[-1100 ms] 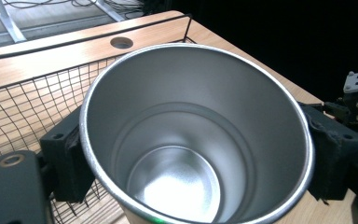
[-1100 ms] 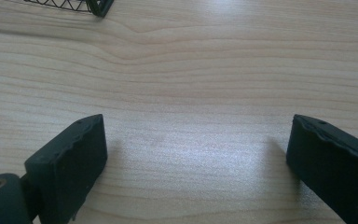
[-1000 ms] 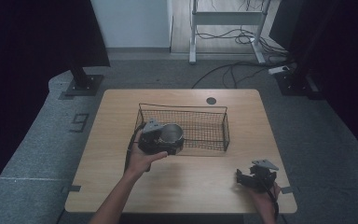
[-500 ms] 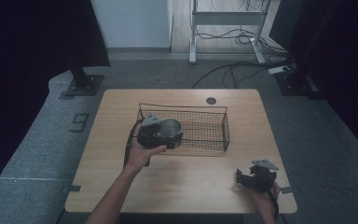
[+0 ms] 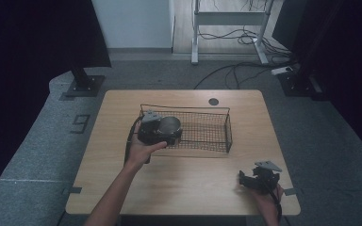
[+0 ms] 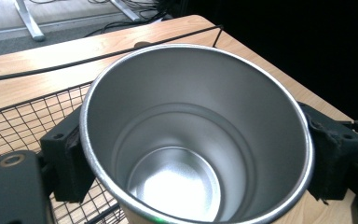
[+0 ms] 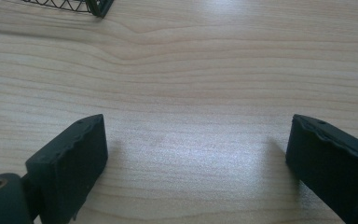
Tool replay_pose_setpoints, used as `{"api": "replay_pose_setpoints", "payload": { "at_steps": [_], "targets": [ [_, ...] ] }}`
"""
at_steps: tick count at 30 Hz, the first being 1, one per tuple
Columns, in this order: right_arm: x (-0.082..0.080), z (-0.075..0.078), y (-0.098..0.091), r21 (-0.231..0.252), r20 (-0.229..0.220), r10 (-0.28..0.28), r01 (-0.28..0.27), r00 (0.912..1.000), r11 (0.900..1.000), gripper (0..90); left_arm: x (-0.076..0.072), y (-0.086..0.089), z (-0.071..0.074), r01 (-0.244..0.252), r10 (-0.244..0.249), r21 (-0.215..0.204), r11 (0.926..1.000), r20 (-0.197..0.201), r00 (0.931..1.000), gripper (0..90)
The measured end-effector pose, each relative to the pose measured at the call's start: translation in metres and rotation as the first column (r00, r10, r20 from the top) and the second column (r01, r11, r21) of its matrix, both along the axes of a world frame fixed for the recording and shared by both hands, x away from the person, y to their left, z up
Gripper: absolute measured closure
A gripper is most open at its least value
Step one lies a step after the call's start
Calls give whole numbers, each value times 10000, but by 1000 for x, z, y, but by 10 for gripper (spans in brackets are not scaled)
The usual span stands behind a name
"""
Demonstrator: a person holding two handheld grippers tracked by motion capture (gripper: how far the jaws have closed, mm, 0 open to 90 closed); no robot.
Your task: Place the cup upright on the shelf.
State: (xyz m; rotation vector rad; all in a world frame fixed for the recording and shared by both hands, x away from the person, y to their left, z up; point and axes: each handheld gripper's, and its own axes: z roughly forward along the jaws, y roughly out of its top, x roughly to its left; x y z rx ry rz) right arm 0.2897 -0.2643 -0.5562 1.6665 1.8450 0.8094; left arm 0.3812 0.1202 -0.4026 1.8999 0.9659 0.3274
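Note:
A shiny metal cup [image 5: 170,124] hangs over the left end of the black wire basket [image 5: 228,128]. My left gripper [image 5: 164,133] is shut on it. In the left gripper view I look straight into the empty cup [image 6: 191,140], and the pads [image 6: 67,158] press on its rim from both sides. The basket's mesh [image 6: 14,126] lies below and behind the cup. My right gripper [image 5: 246,181] rests on the table near the front right corner. Its jaws stand wide open over bare wood [image 7: 196,158] with nothing between them.
The light wooden table [image 5: 193,188] has a round cable hole [image 5: 213,101] near its far edge. A corner of the basket [image 7: 95,7] lies ahead of the right gripper. Beyond the table are grey floor, cables and a desk frame [image 5: 228,19].
My left gripper has carried the cup a little farther away from the person, over the basket's left end. The right gripper has not moved.

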Motion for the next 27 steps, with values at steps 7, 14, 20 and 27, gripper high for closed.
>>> {"api": "replay_pose_setpoints", "payload": {
  "at_steps": [7,14,20,27],
  "targets": [
    [0,0,0,-11,4,-2,2,10000,10000,55,8,-2,-1,-16,17,141,9999,-62,10000,139],
    [0,0,0,-9,9,-16,16,10000,10000,56,17,-2,1,-127,128,130,9998,-96,9999,139],
    [0,0,0,-12,11,-14,14,10000,10000,56,22,-5,3,-139,141,247,9996,-100,9998,139],
    [0,0,0,-6,5,-24,24,10000,10000,57,29,-8,0,-203,212,395,9990,-222,9995,140]
  ]
}}
